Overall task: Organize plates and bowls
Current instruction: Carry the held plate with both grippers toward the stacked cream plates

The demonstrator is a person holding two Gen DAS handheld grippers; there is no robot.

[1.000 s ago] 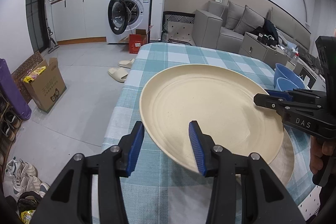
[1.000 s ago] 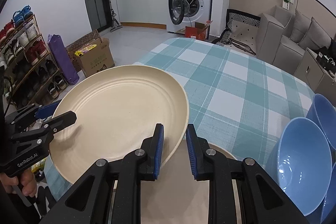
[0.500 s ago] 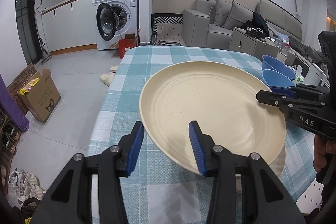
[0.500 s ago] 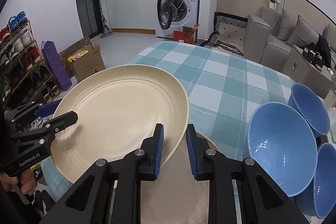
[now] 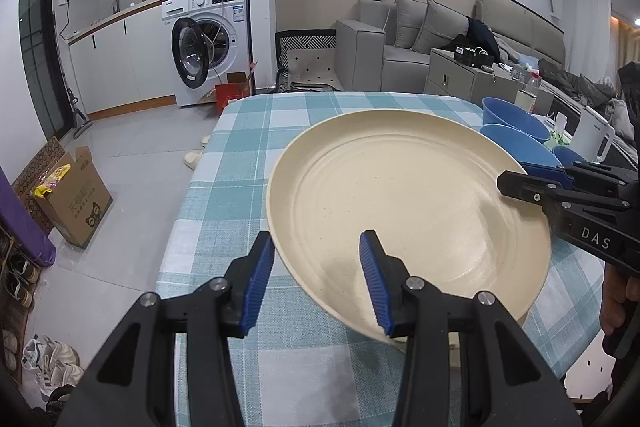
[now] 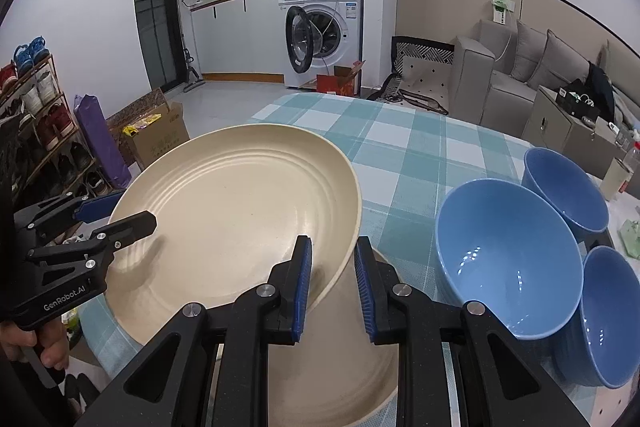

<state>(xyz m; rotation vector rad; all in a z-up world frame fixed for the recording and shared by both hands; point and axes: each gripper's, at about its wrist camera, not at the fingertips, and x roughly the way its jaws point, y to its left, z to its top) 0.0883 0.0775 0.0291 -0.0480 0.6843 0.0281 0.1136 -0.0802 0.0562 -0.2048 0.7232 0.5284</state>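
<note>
Here the round cream plastic plate (image 5: 404, 211) is held off the bench (image 5: 248, 163), tilted, its hollow face up and its far rim raised toward twelve o'clock. The left gripper (image 5: 316, 273) grips the plate's rim at seven o'clock in the left wrist view, its fingers (image 5: 374, 283) partly spread astride it. The right gripper (image 6: 332, 277) pinches the opposite rim, fingers narrow. Only the right wrist view shows a second cream plate (image 6: 344, 367) lying flat underneath and all three blue plastic bowls (image 6: 508, 259) at three o'clock.
</note>
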